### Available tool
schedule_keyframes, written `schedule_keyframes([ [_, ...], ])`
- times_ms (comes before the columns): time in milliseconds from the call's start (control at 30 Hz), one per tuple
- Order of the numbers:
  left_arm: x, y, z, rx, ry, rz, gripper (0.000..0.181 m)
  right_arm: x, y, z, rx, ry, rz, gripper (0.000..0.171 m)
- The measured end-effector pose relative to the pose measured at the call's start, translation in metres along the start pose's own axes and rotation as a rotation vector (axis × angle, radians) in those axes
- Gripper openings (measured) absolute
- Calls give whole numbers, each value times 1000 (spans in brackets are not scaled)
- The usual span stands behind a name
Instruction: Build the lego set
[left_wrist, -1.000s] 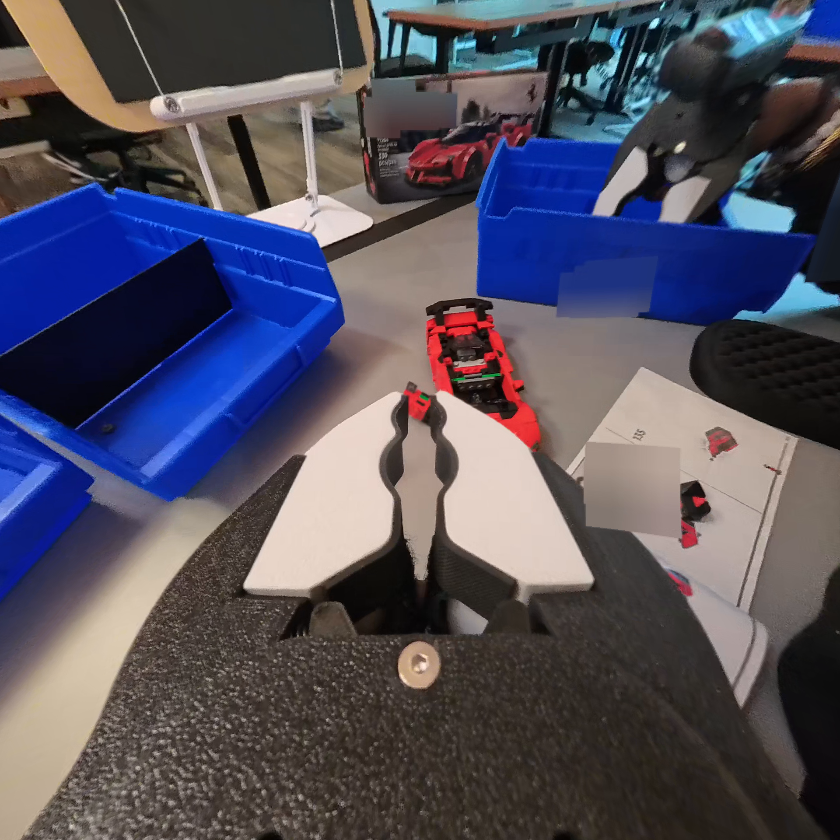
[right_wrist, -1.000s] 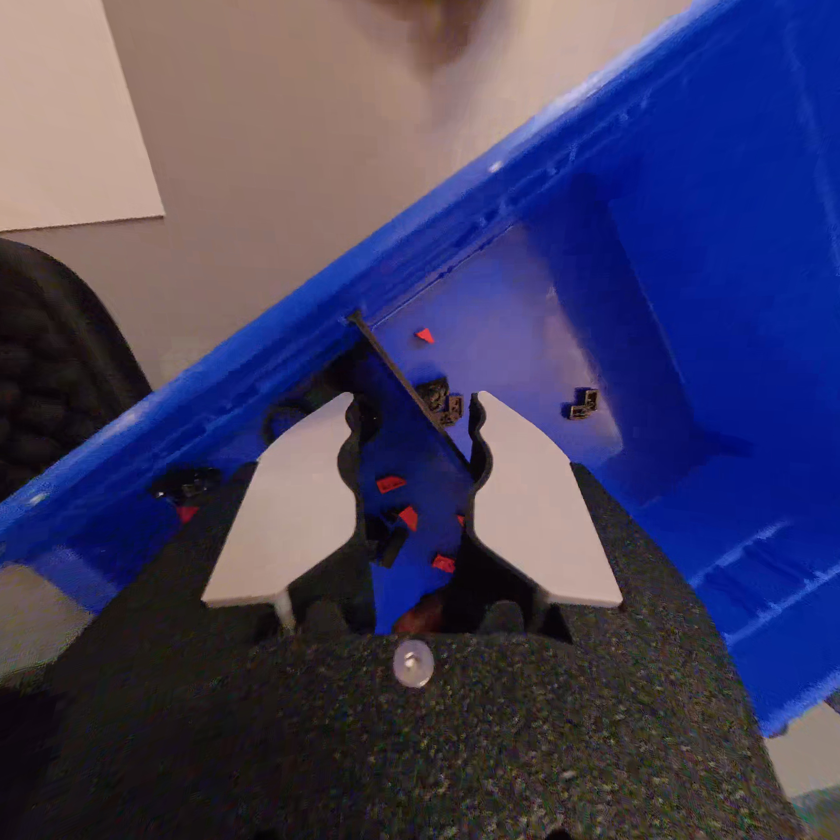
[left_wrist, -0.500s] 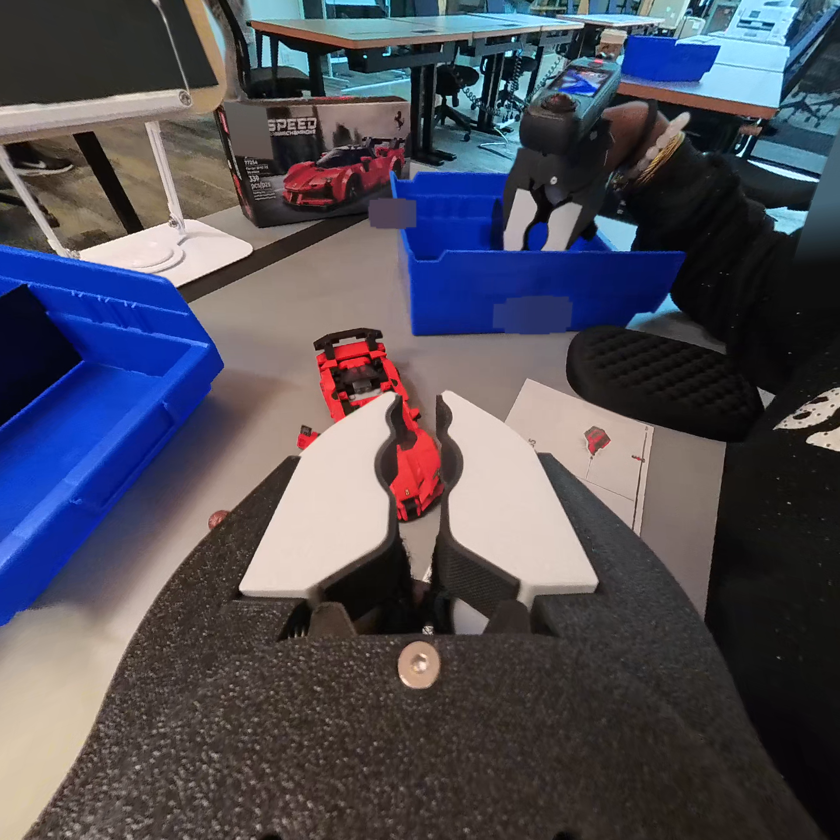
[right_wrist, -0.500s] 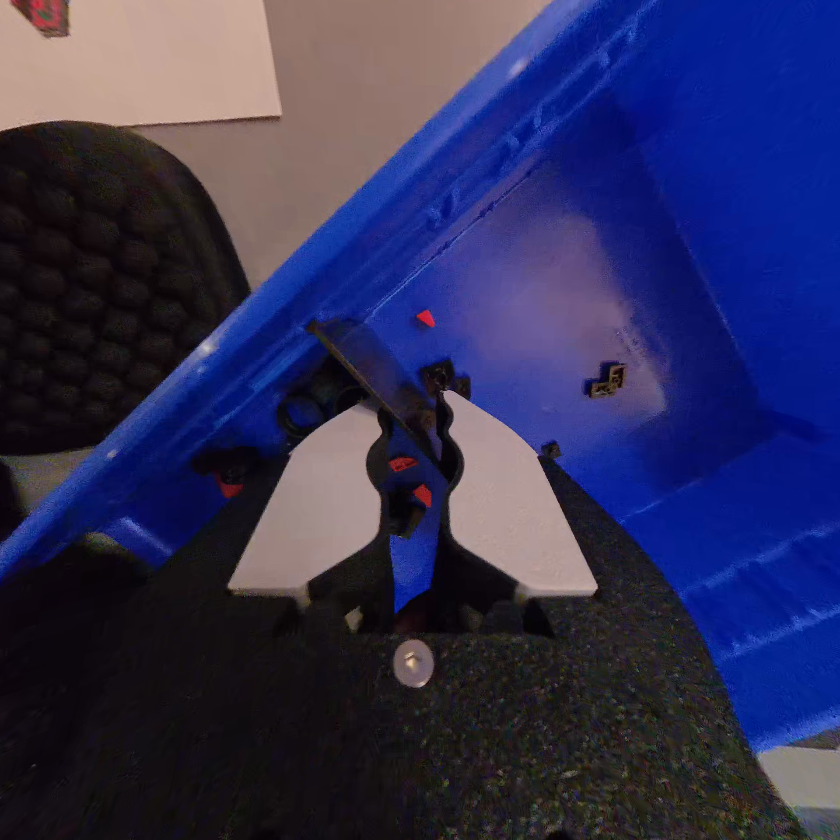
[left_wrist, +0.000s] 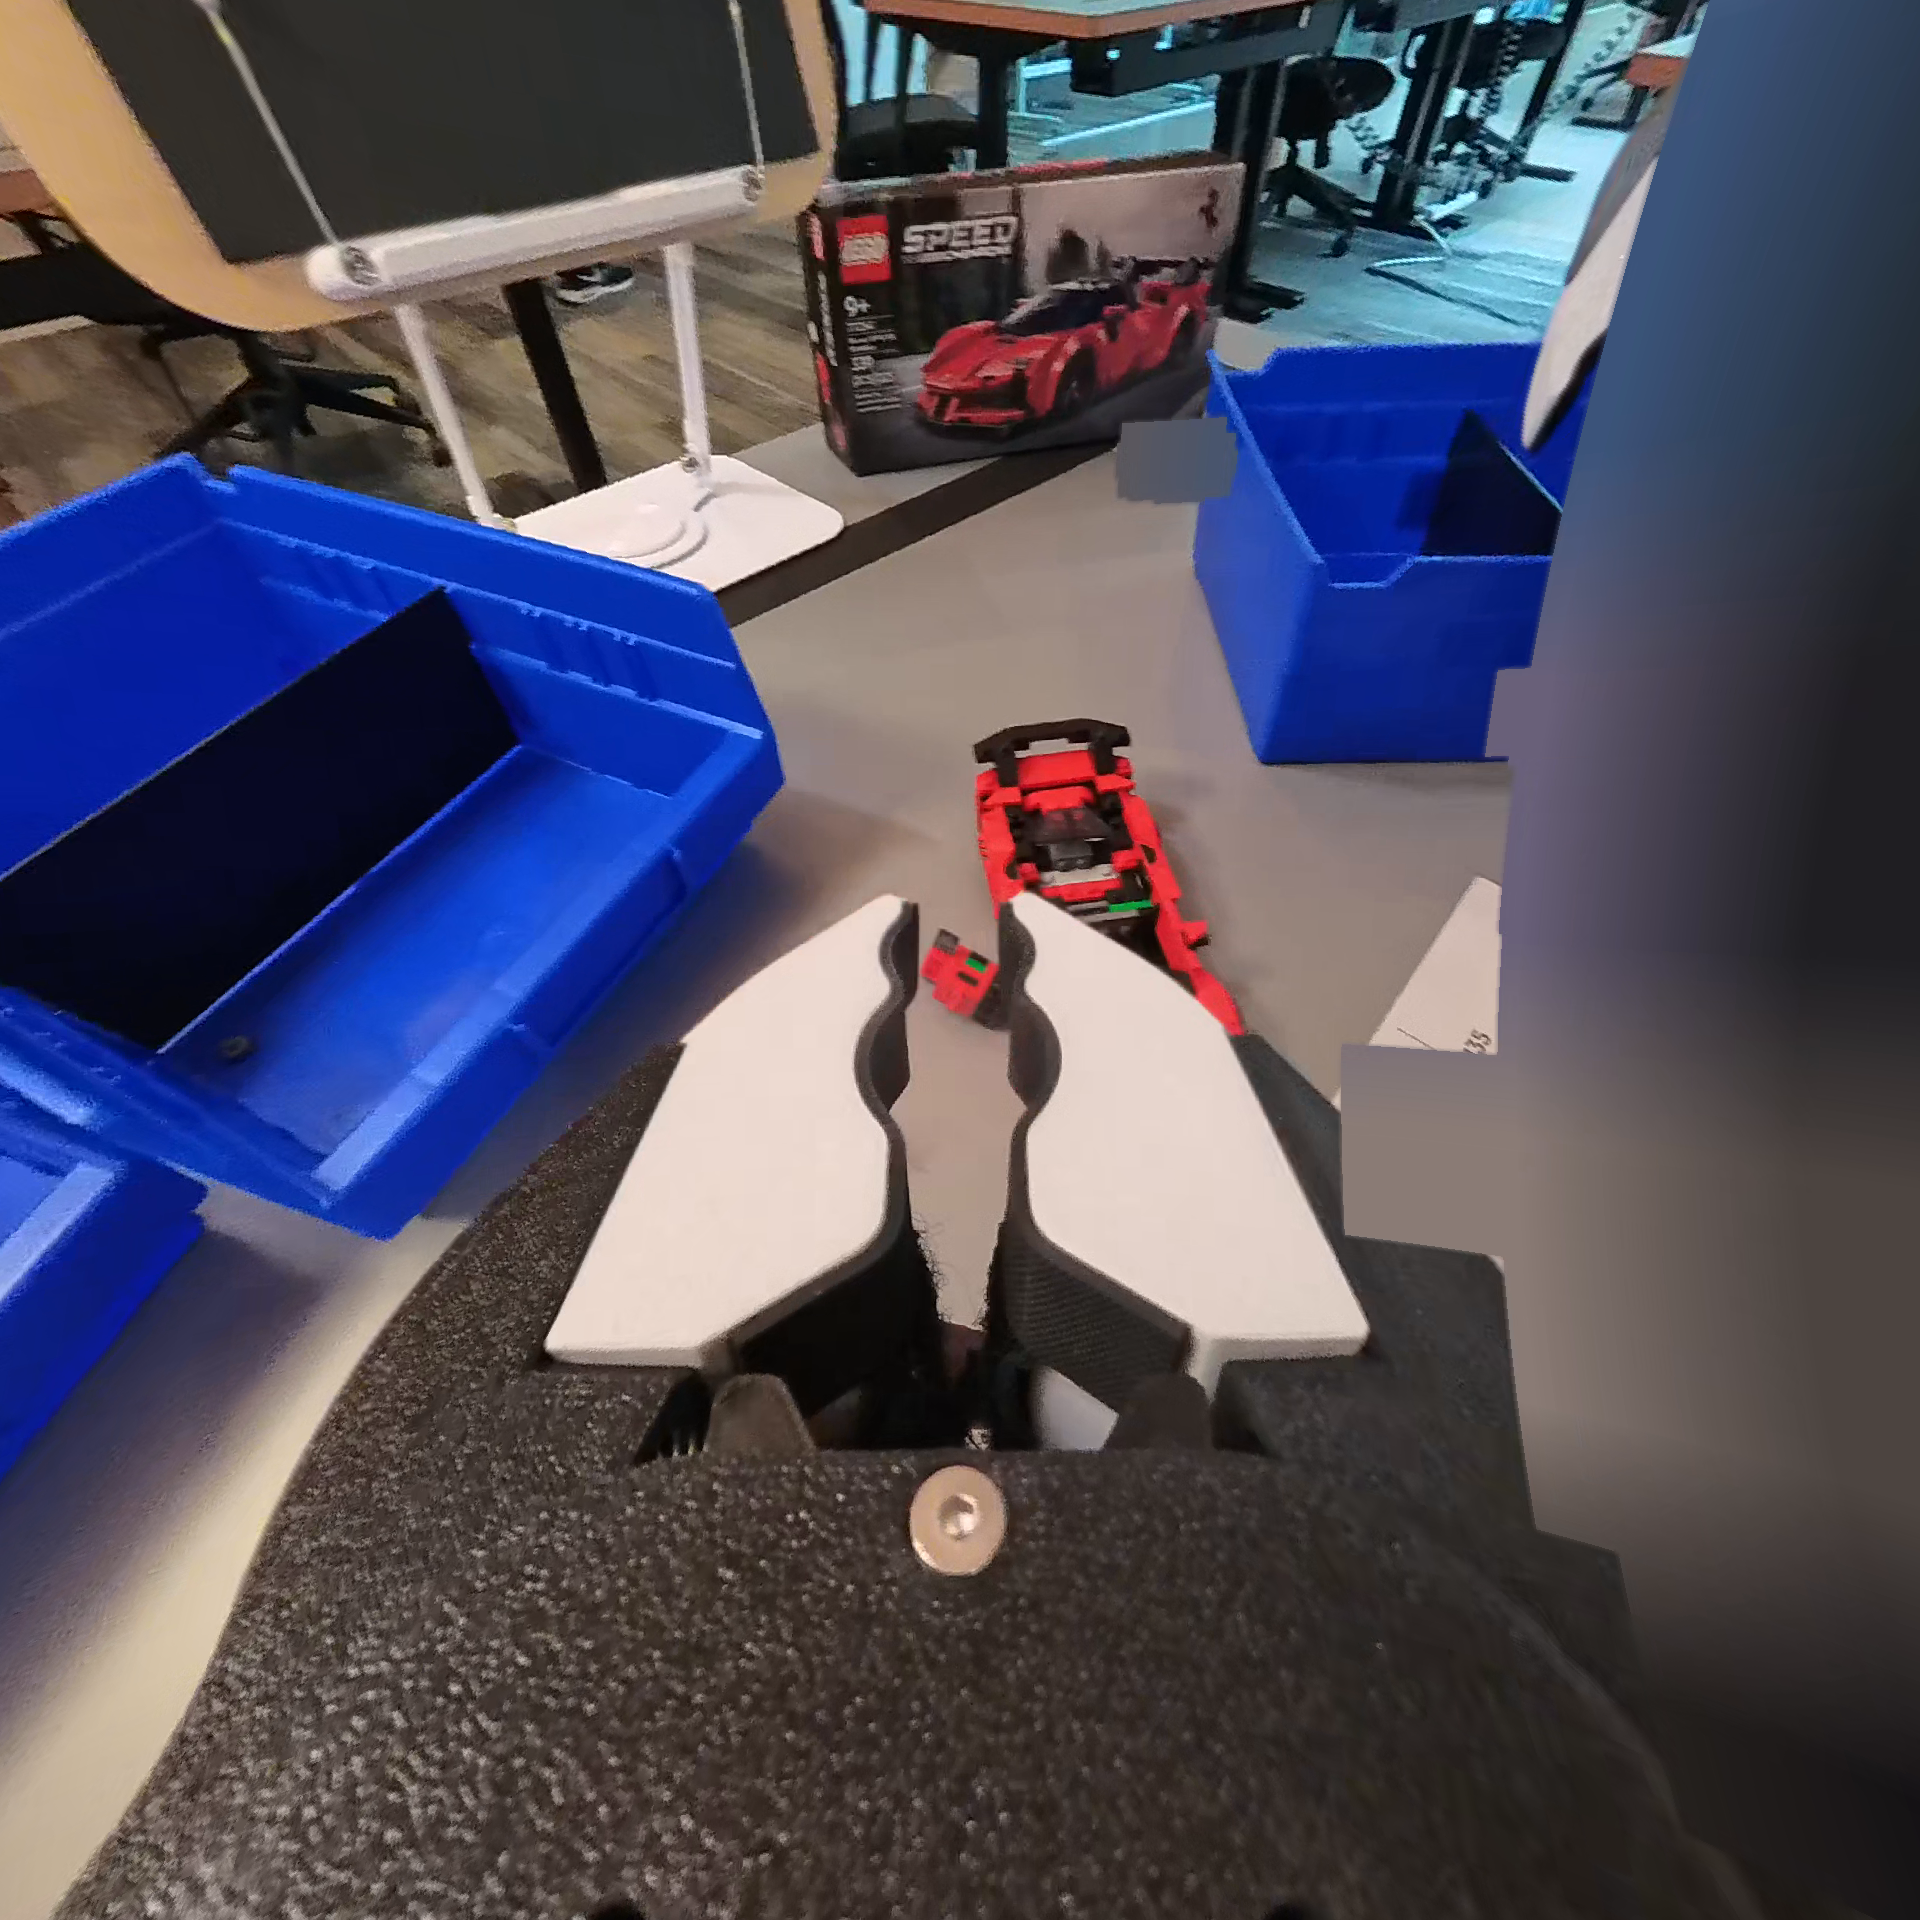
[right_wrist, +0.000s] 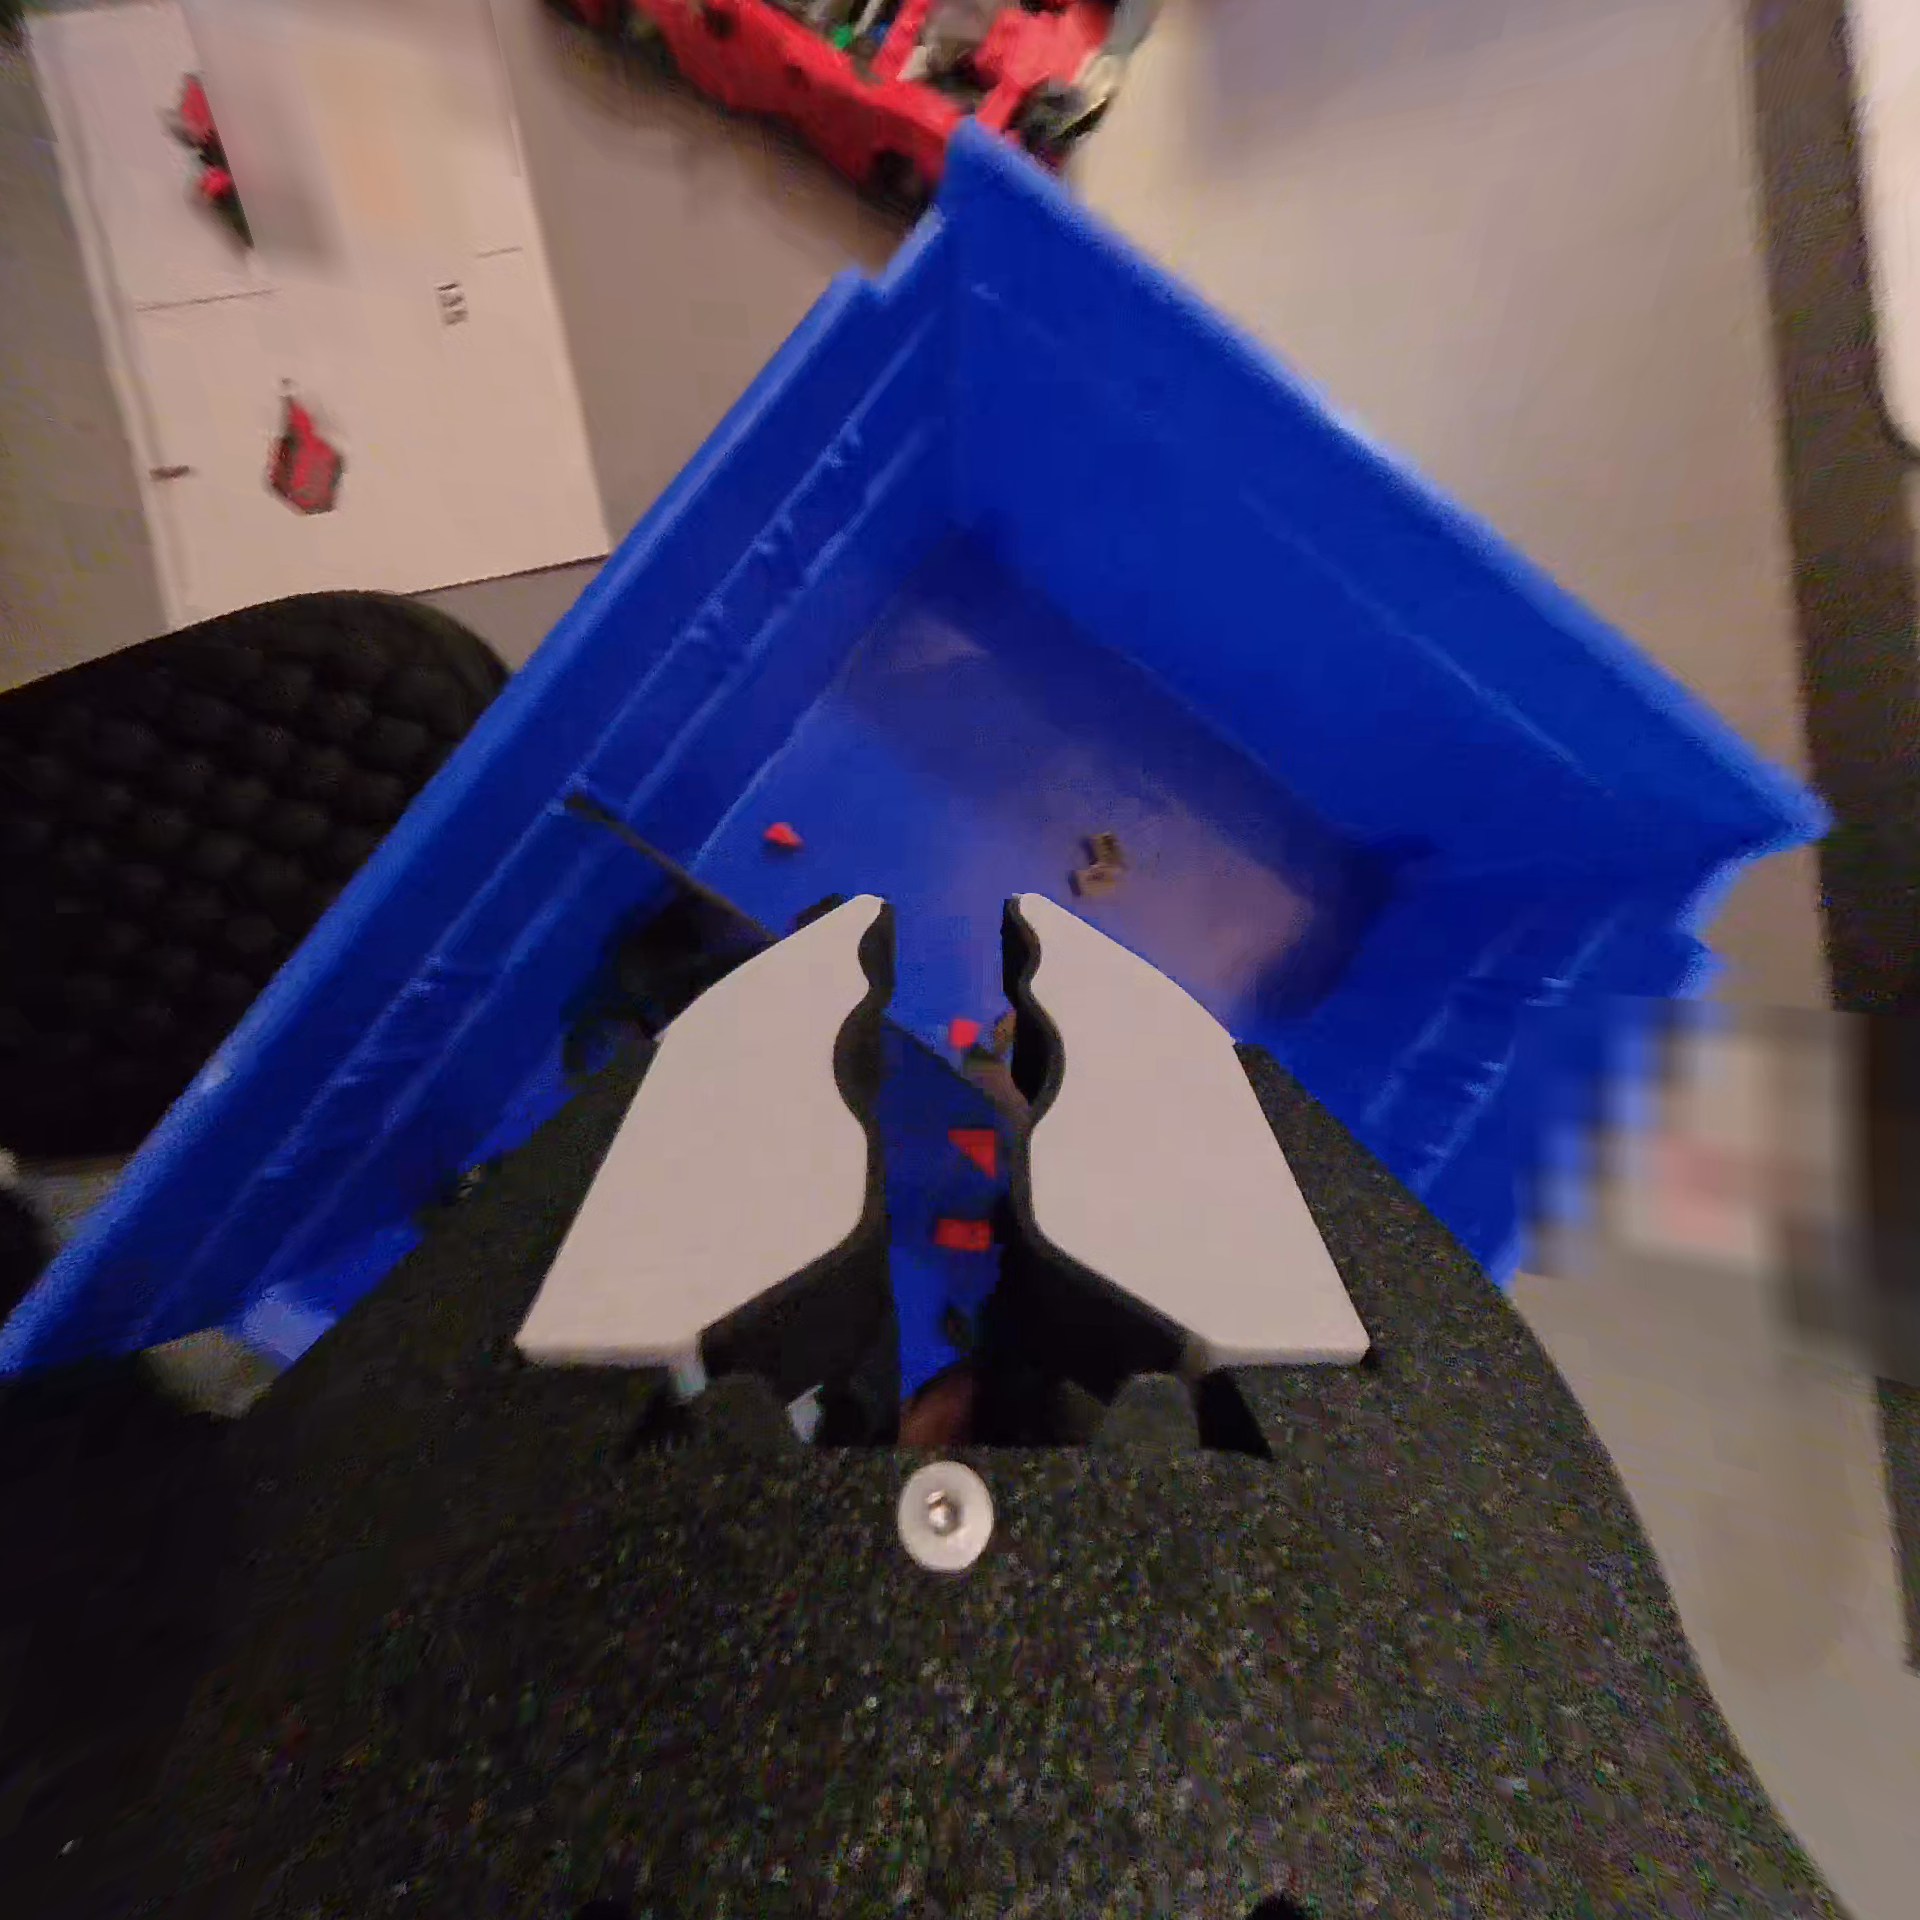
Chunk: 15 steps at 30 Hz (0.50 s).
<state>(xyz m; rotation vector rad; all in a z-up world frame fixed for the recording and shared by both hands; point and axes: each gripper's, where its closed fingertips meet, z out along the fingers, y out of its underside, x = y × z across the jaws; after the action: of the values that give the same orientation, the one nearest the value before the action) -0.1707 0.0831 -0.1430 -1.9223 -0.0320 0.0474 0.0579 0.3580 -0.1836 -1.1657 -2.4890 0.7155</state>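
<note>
A partly built red and black Lego car (left_wrist: 1081, 862) lies on the grey table, and also shows blurred in the right wrist view (right_wrist: 862, 73). A small red sub-assembly (left_wrist: 961, 977) lies just left of it and shows between the tips of my left gripper (left_wrist: 961, 920). The jaws stand a little apart, and no grip on the piece shows. My right gripper (right_wrist: 945, 914) hovers over a blue bin (right_wrist: 1299, 499), narrowly open and empty. Small red pieces (right_wrist: 975, 1148) and a dark piece (right_wrist: 1101, 862) lie on the bin floor.
A large blue bin (left_wrist: 582, 852) with a black divider stands at the left. The set's box (left_wrist: 1018, 312) and a white stand base (left_wrist: 675, 520) are at the back. An instruction sheet (right_wrist: 312, 312) and a black textured pad (right_wrist: 208, 831) lie beside the parts bin. My right fingertips sit around 35 centimeters from my left ones. My right gripper is the nearer one to the dark piece (right_wrist: 1101, 862): about 11 centimeters, against 40 centimeters.
The left view swung right over the car, then back to the small red piece. The right gripper narrowed its jaws low in the bin, then drew back up out of it.
</note>
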Motion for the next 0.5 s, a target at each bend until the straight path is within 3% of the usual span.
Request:
schedule_keyframes([
  [100,-8,-1,2,11,-16,-19,14,26,-12,1,70,142,15,22],
  [233,-13,3,9,-2,-17,-37,14,42,-15,28,33,177,63,24],
  [500,-4,3,-3,-17,12,-7,14,36,25,82,-391,69,189,40],
])
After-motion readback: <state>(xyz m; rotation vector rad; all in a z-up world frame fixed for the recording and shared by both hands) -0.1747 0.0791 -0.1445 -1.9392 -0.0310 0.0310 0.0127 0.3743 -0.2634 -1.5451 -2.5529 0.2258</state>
